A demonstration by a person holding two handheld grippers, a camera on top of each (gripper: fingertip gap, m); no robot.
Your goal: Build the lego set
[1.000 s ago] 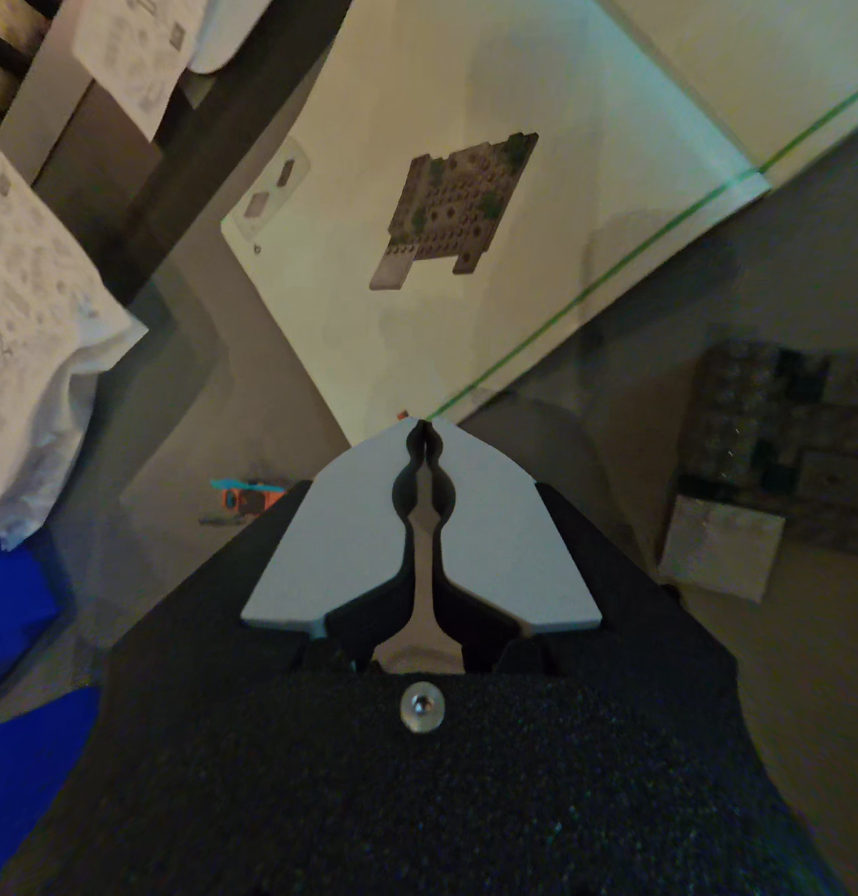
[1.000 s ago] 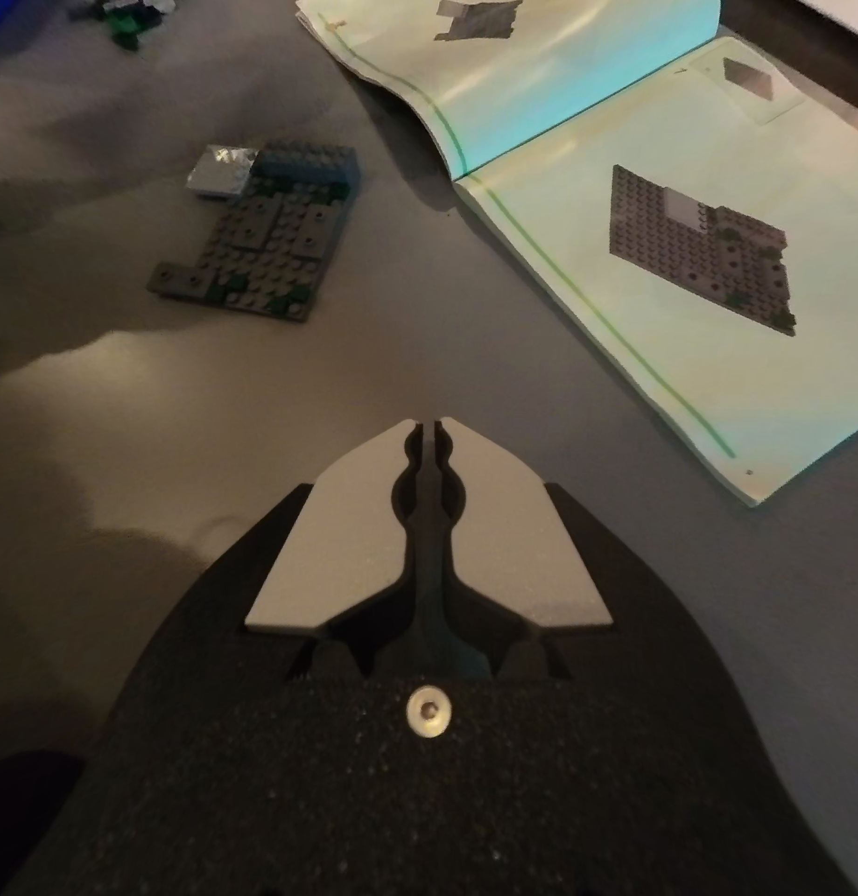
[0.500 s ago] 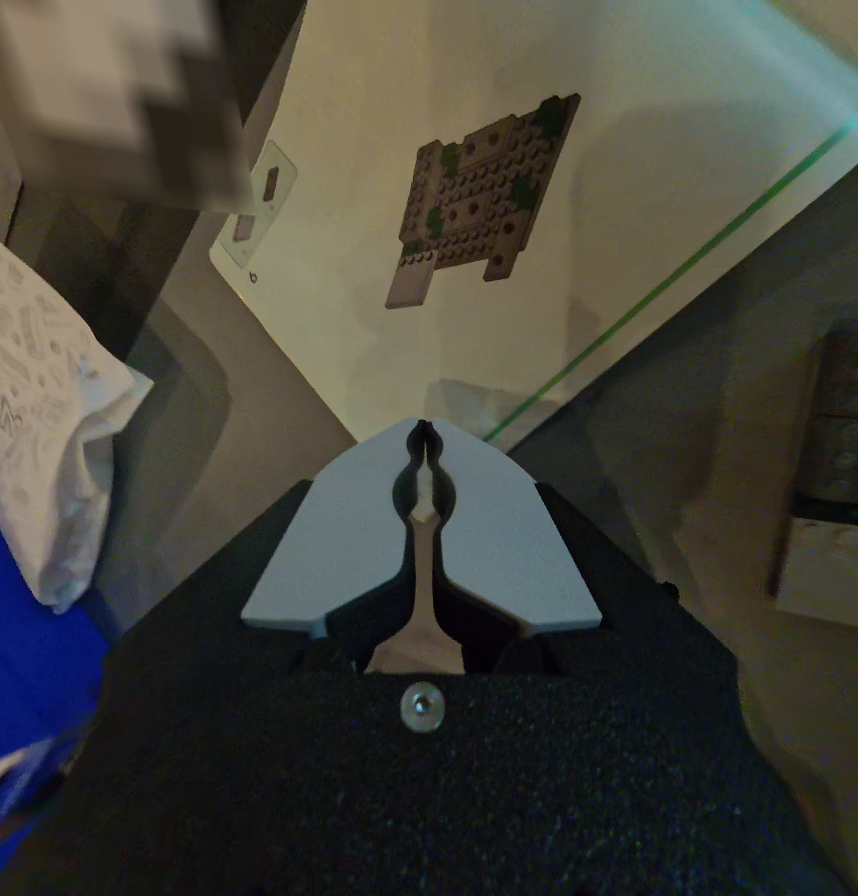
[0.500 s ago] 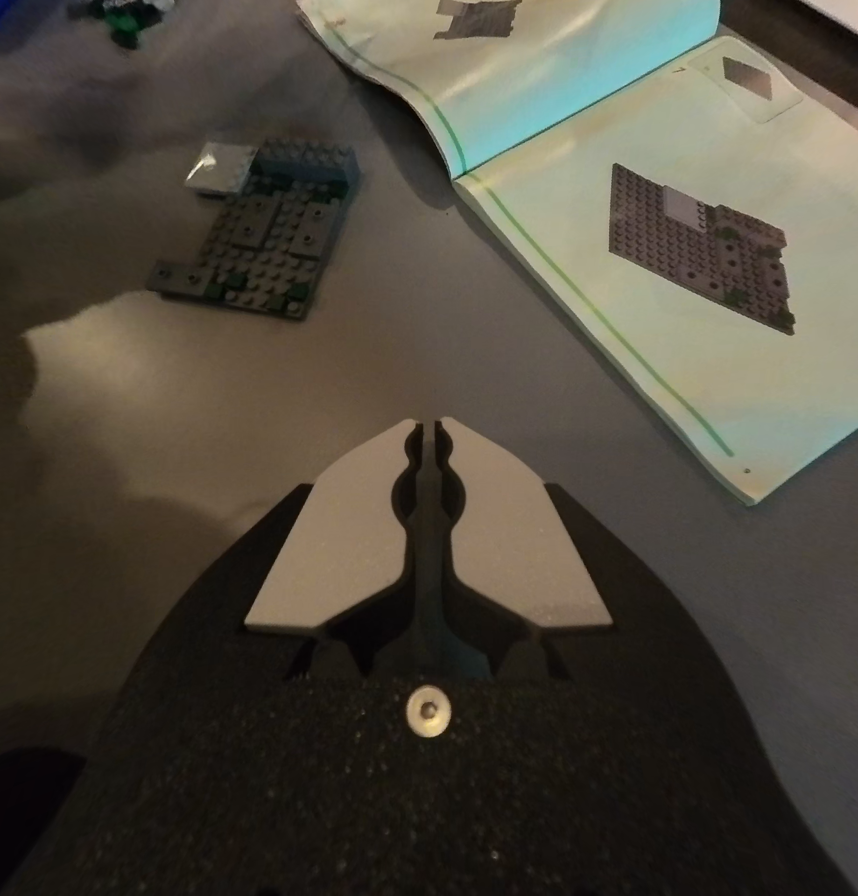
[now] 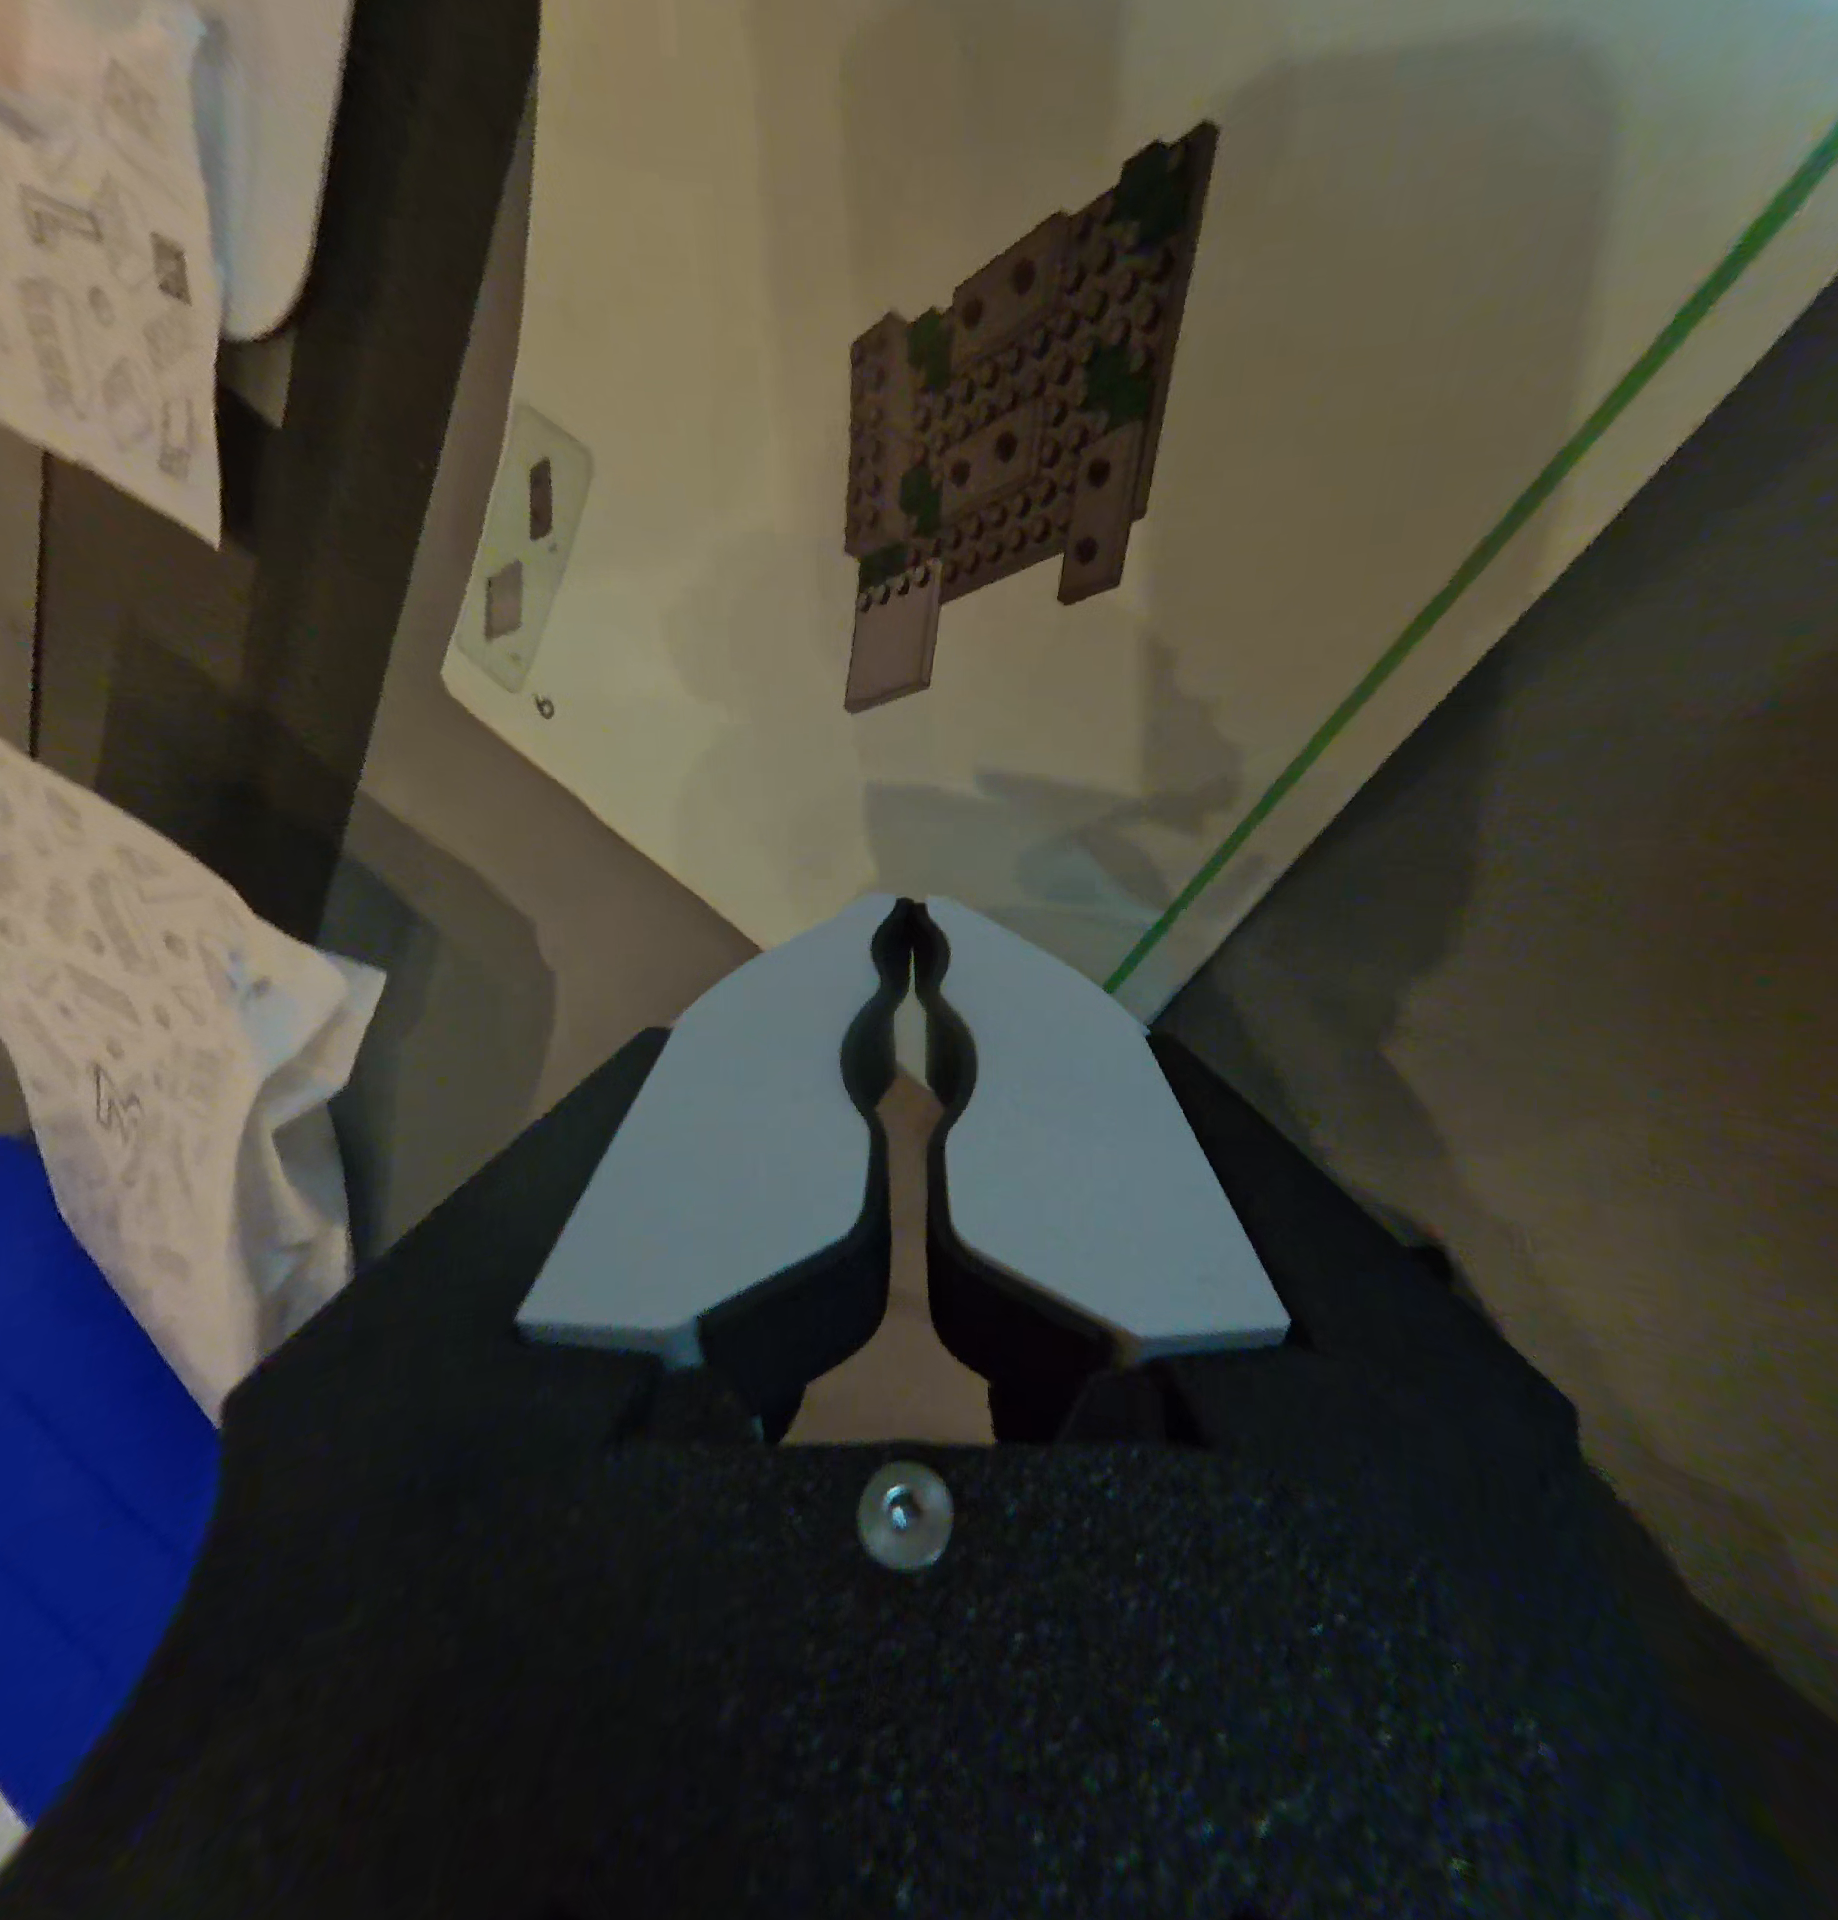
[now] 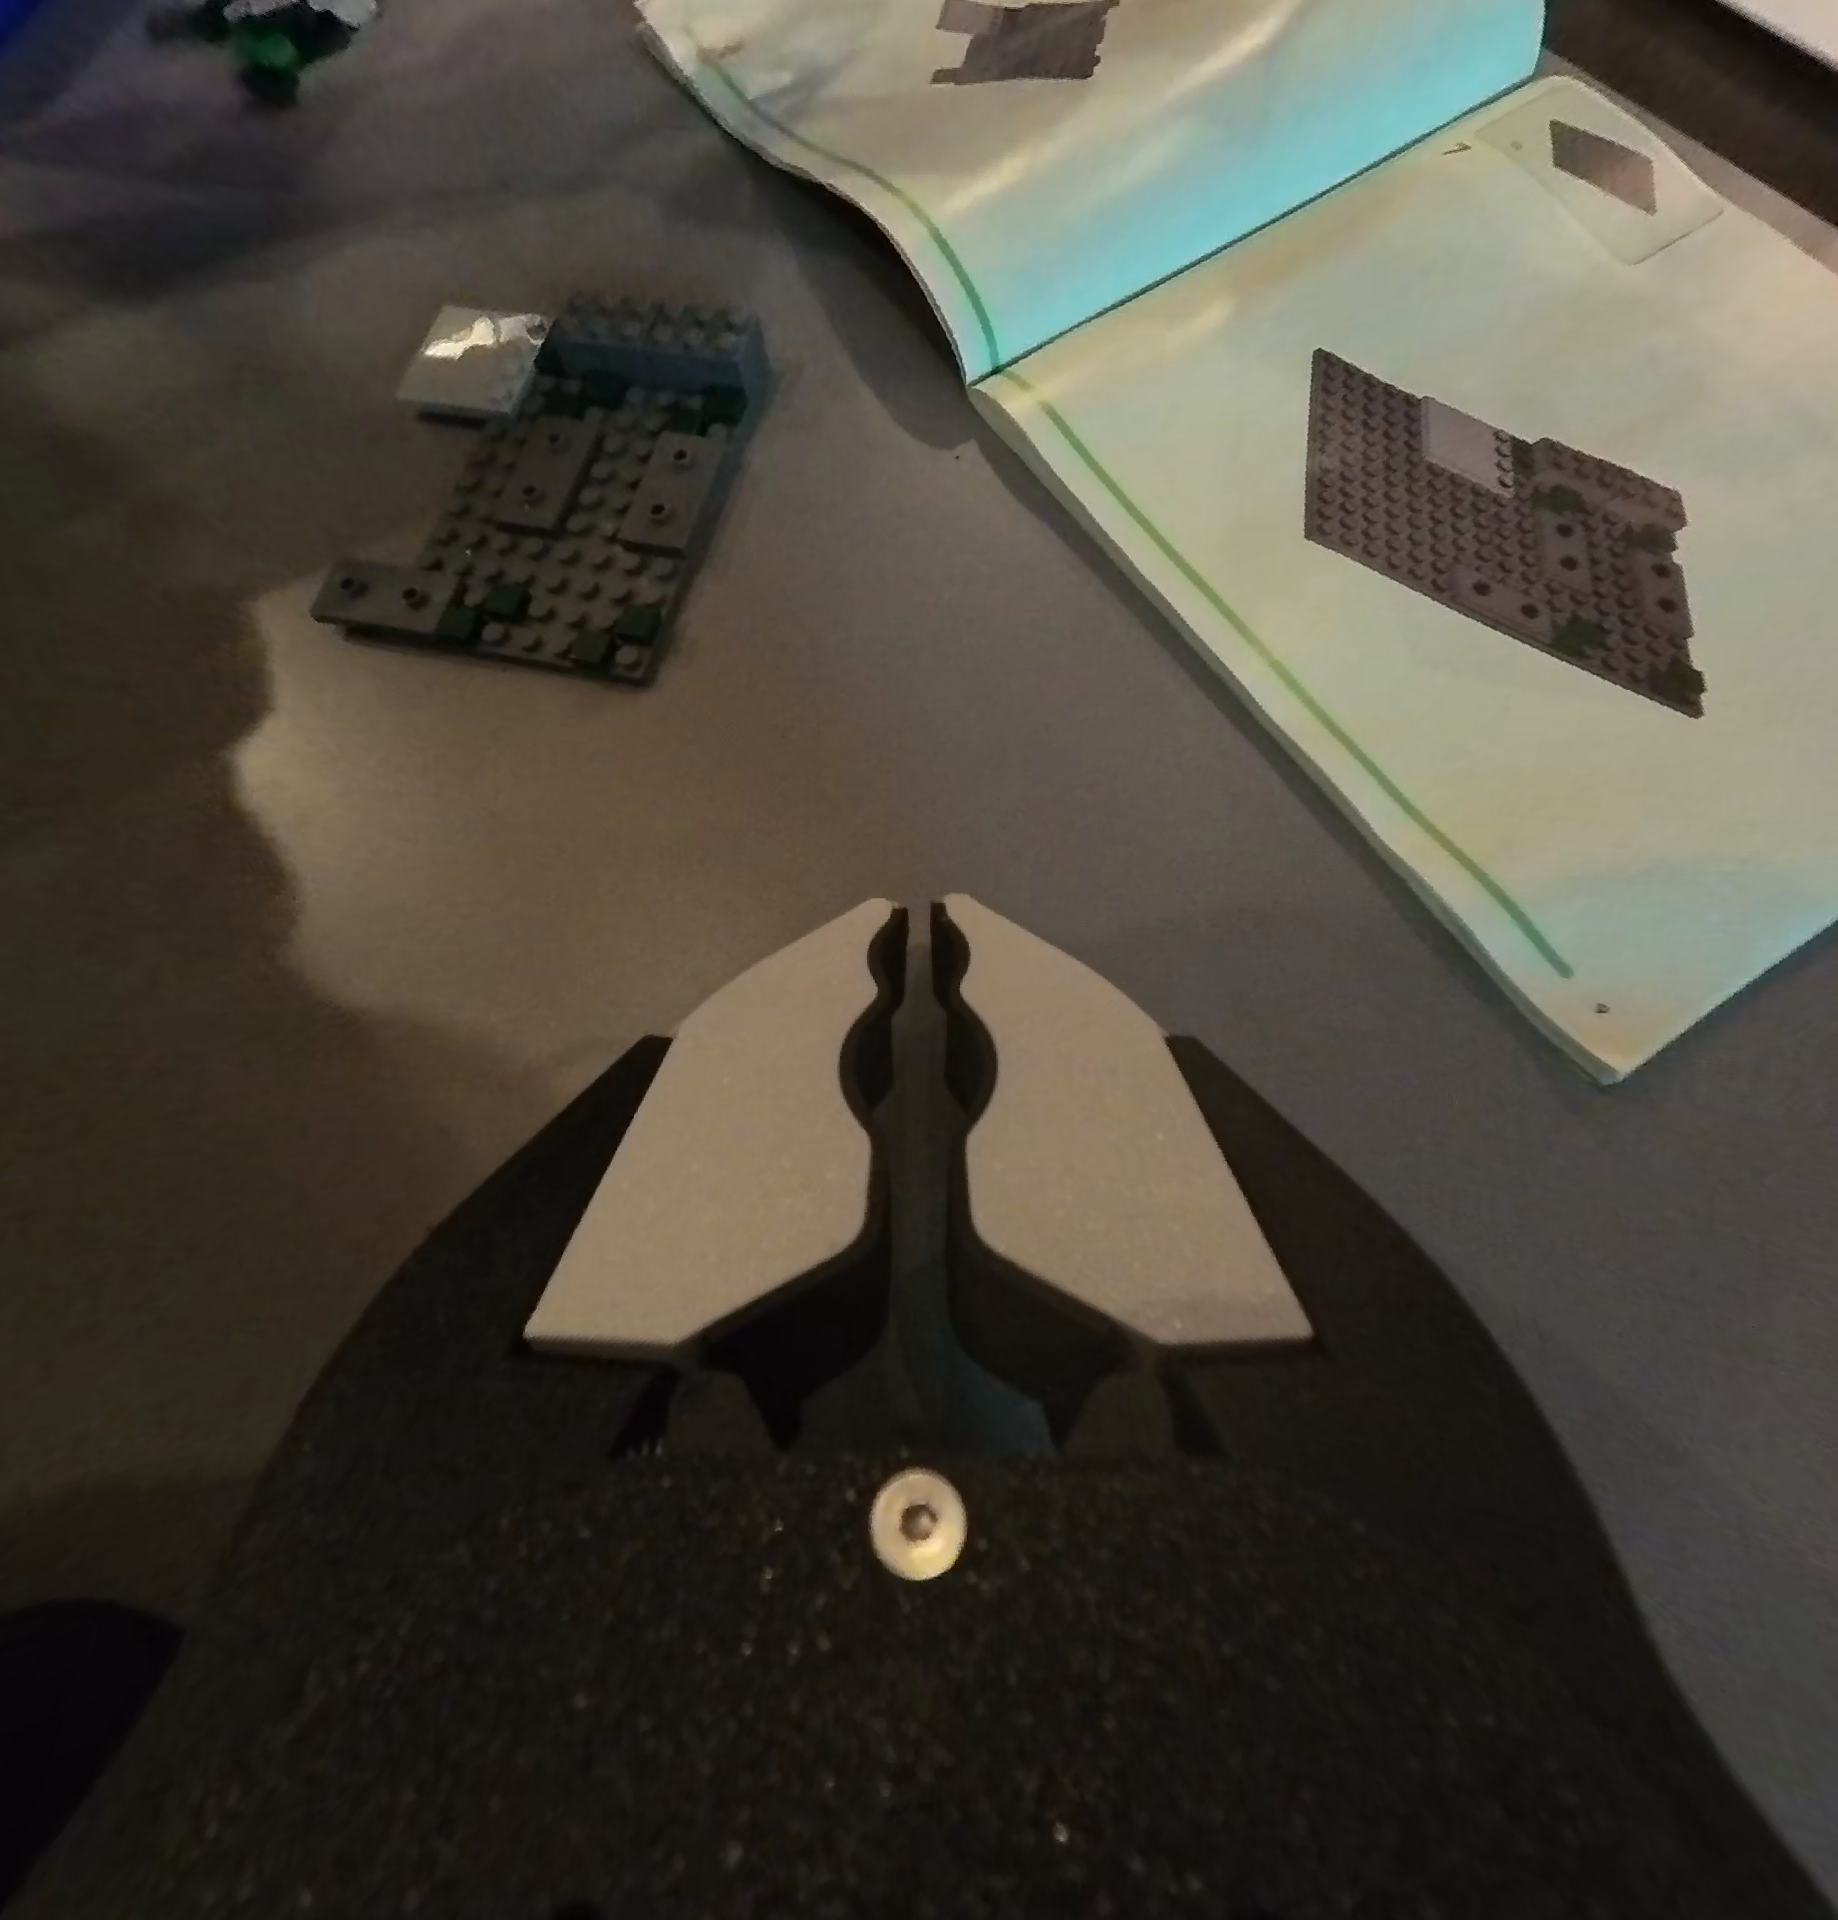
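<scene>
The flat dark-grey studded lego assembly [image 6: 541, 499] lay on the grey tabletop [image 6: 894, 748], left of the open pale-green instruction booklet [image 6: 1154, 540]. The left gripper [image 5: 913, 914] hovered clenched and empty near that booklet's [image 5: 749, 312] corner; the right gripper [image 6: 919, 914] was likewise closed, below it.

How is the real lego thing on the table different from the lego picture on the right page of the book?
The lego build is real bricks lying on the grey table; the picture is flat print on the open booklet. The build has a raised grey brick along its far edge; the picture shows none. The picture has a big studded plate that the build lacks. Both are grey with dark green bits and a pale smooth tile.
</scene>
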